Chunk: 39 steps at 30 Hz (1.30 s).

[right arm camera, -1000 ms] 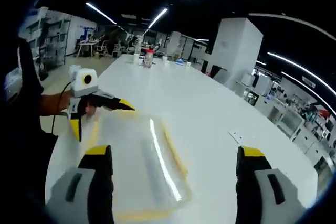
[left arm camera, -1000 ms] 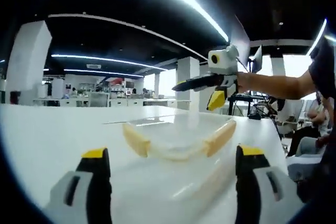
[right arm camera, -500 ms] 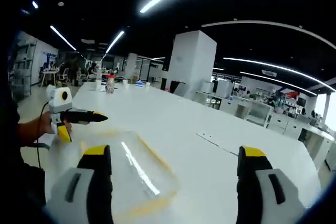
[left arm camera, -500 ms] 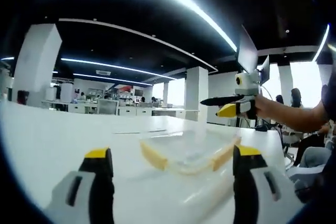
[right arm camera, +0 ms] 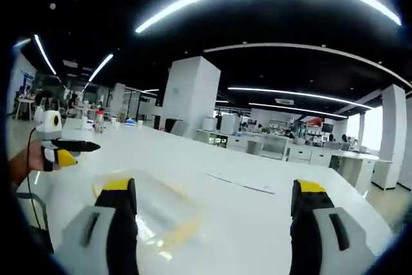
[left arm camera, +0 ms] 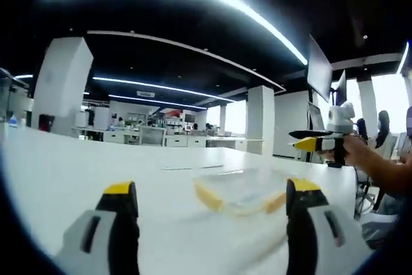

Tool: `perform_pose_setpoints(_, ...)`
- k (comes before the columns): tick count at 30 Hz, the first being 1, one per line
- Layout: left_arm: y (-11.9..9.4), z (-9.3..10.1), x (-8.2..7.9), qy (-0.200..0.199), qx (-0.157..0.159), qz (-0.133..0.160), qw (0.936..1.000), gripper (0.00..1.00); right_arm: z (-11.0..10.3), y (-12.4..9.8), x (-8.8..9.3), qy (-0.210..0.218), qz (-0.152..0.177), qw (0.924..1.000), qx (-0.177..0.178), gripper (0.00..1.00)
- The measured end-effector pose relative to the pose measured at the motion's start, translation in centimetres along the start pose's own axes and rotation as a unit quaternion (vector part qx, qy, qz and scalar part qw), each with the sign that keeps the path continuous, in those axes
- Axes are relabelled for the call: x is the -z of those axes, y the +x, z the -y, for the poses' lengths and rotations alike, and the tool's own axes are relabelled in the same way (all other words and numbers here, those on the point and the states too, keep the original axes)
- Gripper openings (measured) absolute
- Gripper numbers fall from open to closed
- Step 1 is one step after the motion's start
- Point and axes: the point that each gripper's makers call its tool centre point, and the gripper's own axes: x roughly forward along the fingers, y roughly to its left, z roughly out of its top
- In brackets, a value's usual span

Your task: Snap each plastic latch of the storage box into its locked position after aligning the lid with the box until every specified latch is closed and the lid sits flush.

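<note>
Stretching across a large open office, a long white worktop carries a clear plastic storage box with pale yellow latches, seen low and ahead in the left gripper view. The lid appears to sit on the box, though its transparency makes the fit hard to judge. In the right gripper view the same box lies down and to the left of centre, between that gripper's jaws and nearer the left one.

Both tools now stand well clear of it. The left gripper holds its jaws wide apart with nothing between them, and the right gripper is likewise spread wide and empty. Each appears in the other's view, raised in a hand above the worktop: the right gripper at the right of the left view, the left one at the far left of the right view.

Compared with a second earlier, the box looks smaller and farther off in both views, and the two hands have drawn back and apart. That retreat suggests the latching is likely finished, or at least paused; whether every latch is snapped down cannot be told from here.
</note>
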Motion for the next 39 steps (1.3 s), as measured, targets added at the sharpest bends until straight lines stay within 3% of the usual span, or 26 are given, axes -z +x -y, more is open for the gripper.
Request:
perform_pose_setpoints(6, -2.1, -0.9, -0.5, 0.008, -0.034, -0.002, 0.9994, 0.97, 0.0, -3.4, 0.6, -0.006, -0.002, 0.9989, 0.047, 1.00)
perform_pose_setpoints(10, -3.3, -1.1, -1.1, 0.008, -0.049, 0.003, 0.9988, 0.98, 0.4, -5.3, 0.5, 0.013, 0.009, 0.9970, 0.075, 1.00)
perform_pose_setpoints(16, -5.1, -1.2, -1.5, 0.022, -0.077, -0.004, 0.9968, 0.99, 0.8, -8.0, 1.3, 0.004, 0.006, 0.9957, 0.093, 1.00)
perform_pose_setpoints(25, -7.3, -0.6, -3.8, 0.018, -0.119, 0.027, 0.9923, 0.97, 2.7, -12.2, 1.9, 0.034, 0.021, 0.9895, 0.139, 1.00)
perform_pose_setpoints(30, -7.6, -0.4, -3.8, 0.019, -0.126, 0.023, 0.9916, 1.00, 3.2, -12.6, 1.3, 0.034, 0.021, 0.9864, 0.159, 1.00)
perform_pose_setpoints(32, -7.9, -1.3, -3.6, -0.001, -0.154, 0.026, 0.9878, 0.99, 3.0, -12.6, 0.7, 0.040, 0.027, 0.9864, 0.157, 1.00)
perform_pose_setpoints(35, -8.0, -1.7, -2.7, -0.006, -0.163, 0.002, 0.9866, 0.99, 2.9, -12.8, 0.0, 0.025, 0.018, 0.9870, 0.158, 1.00)
perform_pose_setpoints(39, -7.5, -0.8, -3.3, -0.008, -0.153, 0.002, 0.9882, 0.99, 3.3, -13.6, -1.5, 0.006, 0.022, 0.9857, 0.167, 1.00)
